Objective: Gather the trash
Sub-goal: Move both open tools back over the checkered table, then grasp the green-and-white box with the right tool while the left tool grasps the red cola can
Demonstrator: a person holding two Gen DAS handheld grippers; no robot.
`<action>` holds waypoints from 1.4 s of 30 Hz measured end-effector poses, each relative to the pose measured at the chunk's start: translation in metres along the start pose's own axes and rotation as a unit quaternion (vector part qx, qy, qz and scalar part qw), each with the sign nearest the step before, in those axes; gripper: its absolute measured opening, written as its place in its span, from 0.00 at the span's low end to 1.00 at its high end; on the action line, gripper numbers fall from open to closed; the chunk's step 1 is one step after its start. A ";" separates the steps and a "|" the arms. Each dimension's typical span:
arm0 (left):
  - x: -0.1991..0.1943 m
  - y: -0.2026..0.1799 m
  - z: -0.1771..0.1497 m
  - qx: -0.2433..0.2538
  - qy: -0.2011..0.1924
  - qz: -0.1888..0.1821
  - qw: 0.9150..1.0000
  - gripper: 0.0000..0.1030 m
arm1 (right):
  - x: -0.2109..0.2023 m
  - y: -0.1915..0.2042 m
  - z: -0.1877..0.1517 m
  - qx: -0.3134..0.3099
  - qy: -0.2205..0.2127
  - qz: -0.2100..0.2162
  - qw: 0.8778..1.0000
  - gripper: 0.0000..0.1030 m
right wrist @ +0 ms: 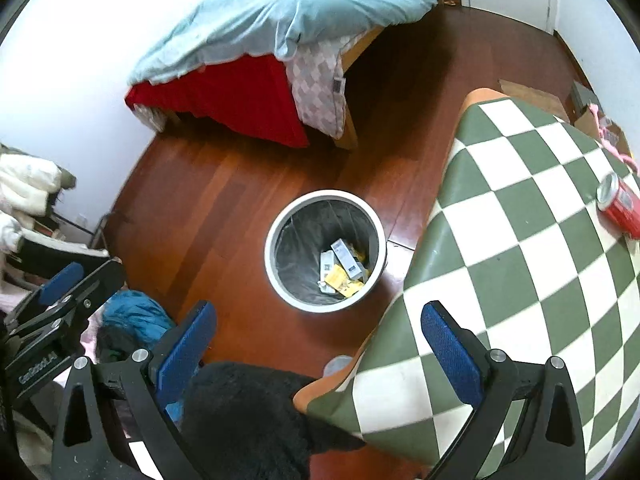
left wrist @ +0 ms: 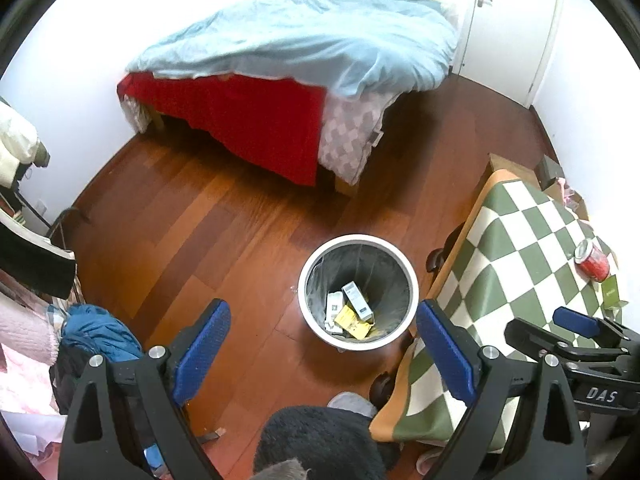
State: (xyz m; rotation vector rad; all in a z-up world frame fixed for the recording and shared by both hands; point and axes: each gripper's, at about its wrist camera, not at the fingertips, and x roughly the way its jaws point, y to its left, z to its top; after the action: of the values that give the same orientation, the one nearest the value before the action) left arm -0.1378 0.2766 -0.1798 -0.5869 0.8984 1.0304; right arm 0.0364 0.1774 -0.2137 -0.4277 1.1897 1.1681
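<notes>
Can (right wrist: pixel 618 210) is lying on its side on the counter (right wrist: pixel 520 240), far right of your open, empty right gripper (right wrist: pixel 320 340), the nearer one.

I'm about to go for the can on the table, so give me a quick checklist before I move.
1. Right gripper open and empty: ok.
2. Left gripper open and empty: ok.
3. Red can in sight on the checkered tablecloth: ok, lying on its side near the far edge.
4. Path over the table to the can free: ok, only a small green item lies near it.
5. Trash bin open with room left: ok, a few boxes at the bottom.
6. Can empty: cannot tell.
</notes>
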 end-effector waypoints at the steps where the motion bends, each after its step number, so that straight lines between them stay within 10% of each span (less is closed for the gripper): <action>1: -0.003 -0.003 -0.001 0.000 -0.002 0.002 1.000 0.92 | -0.007 -0.006 -0.003 0.007 -0.004 0.005 1.000 1.00; 9: 0.000 -0.074 -0.007 0.032 0.004 -0.008 0.999 0.92 | -0.051 -0.109 -0.025 0.095 -0.026 -0.005 0.995 1.00; 19: 0.080 -0.271 -0.020 0.140 0.064 -0.075 0.985 1.00 | -0.094 -0.327 -0.033 0.215 -0.027 -0.149 0.965 1.00; 25: 0.130 -0.379 -0.023 0.201 0.086 -0.085 0.972 1.00 | -0.087 -0.458 -0.006 0.209 0.043 -0.234 0.948 1.00; 36: 0.158 -0.454 -0.008 0.262 0.064 -0.075 0.960 1.00 | -0.032 -0.555 0.039 0.199 0.120 -0.196 0.953 1.00; 39: 0.147 -0.462 -0.005 0.299 0.046 -0.083 0.950 1.00 | -0.021 -0.561 0.038 0.208 0.124 -0.187 0.952 0.98; 42: 0.127 -0.486 -0.001 0.382 0.006 -0.095 0.919 1.00 | -0.028 -0.562 0.024 0.227 0.115 -0.184 0.950 0.91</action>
State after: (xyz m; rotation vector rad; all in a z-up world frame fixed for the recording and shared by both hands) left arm 0.3326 0.1329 -0.2842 -0.0127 1.1375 0.4328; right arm 0.5387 -0.0414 -0.3446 -0.4162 1.4602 0.5097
